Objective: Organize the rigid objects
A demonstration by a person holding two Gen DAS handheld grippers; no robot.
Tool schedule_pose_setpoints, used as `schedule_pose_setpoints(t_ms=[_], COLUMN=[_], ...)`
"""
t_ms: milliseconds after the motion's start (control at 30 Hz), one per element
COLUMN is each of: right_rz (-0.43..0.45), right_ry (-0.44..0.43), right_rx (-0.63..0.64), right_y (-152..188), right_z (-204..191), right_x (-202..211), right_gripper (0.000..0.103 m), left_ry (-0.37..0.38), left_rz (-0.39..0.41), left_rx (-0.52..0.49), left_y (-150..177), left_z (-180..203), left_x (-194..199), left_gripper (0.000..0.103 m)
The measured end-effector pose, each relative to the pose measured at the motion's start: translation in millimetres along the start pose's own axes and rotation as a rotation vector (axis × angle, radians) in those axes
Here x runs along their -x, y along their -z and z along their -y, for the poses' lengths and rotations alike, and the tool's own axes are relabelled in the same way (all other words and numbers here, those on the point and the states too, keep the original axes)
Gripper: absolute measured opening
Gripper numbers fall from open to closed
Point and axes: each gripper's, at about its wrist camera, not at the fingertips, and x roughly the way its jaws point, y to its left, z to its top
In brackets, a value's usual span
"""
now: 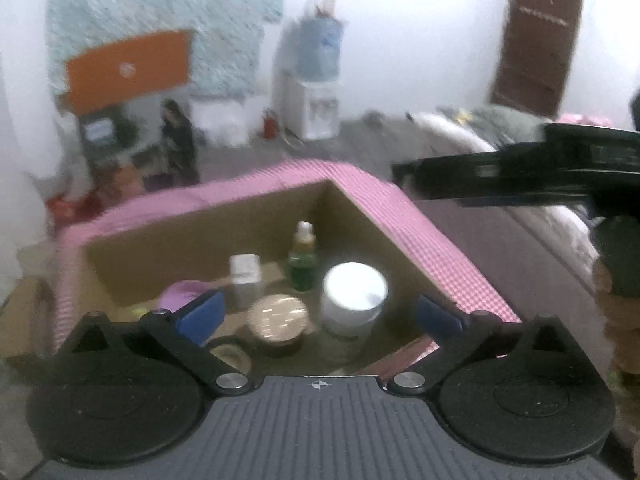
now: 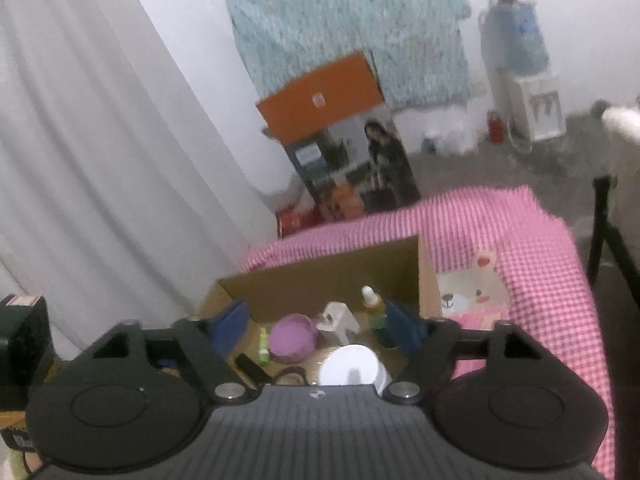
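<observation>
I have the cardboard box (image 1: 208, 236) straight ahead of both grippers, sitting on the pink checked cloth (image 2: 540, 248) with its open top toward me. The left gripper (image 1: 320, 316) hangs over the near rim with its blue pads spread wide and nothing between them; the right gripper (image 2: 316, 324) is likewise spread and empty, a little further back.

Inside, the white-lidded jar (image 1: 354, 294) stands upright just ahead and slightly right of the left gripper's centre, with the gold-lidded jar (image 1: 278, 318) touching or just beside it on the left. I judge the left hand nearer to both. Behind them stand a small white bottle (image 1: 245, 278) and a green dropper bottle (image 1: 303, 258), both upright.

The right view shows what the left hides: a purple bowl (image 2: 291, 338), a yellow-green tube (image 2: 262, 346) and a black stick (image 2: 250, 366) lying on the box floor. The left view alone shows the right gripper's body off to the right.
</observation>
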Motion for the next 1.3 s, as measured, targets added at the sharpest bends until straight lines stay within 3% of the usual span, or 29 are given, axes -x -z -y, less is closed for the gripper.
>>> schedule_pose_setpoints(t_ms=[33, 67, 300, 500, 833, 1300], right_rz=[0.018, 0.032, 0.011, -0.037, -0.092, -0.12], right_ry=[0.006, 0.012, 0.073, 0.215, 0.363, 0.388], right_rx=[0.005, 0.013, 0.062, 0.129, 0.194, 0.213], right_y=[3.1, 6.6, 42.7, 78.5, 98.5, 99.4], right_z=[-5.3, -10.7, -48.2, -74.7, -87.3, -89.3], right_x=[8.8, 16.6, 34.3, 17.0, -25.3, -53.7], right_gripper=[0.101, 0.102, 0.103, 0.103, 0.103, 0.103], left_ry=[-0.019, -0.038, -0.209, -0.322, -0.331, -0.361], left_rz=[0.013, 0.018, 0.01, 0.012, -0.036, -0.082], left_rx=[0.006, 0.015, 0.128, 0.198, 0.259, 0.263], left_y=[3.7, 7.4, 31.9, 48.7, 60.6, 61.0], left_z=[-2.2, -5.2, -18.2, -33.5, -54.6, -62.2], left_x=[9.0, 17.2, 41.8, 41.7, 28.2, 22.9], left_gripper=[0.103, 0.103, 0.103, 0.103, 0.103, 0.103])
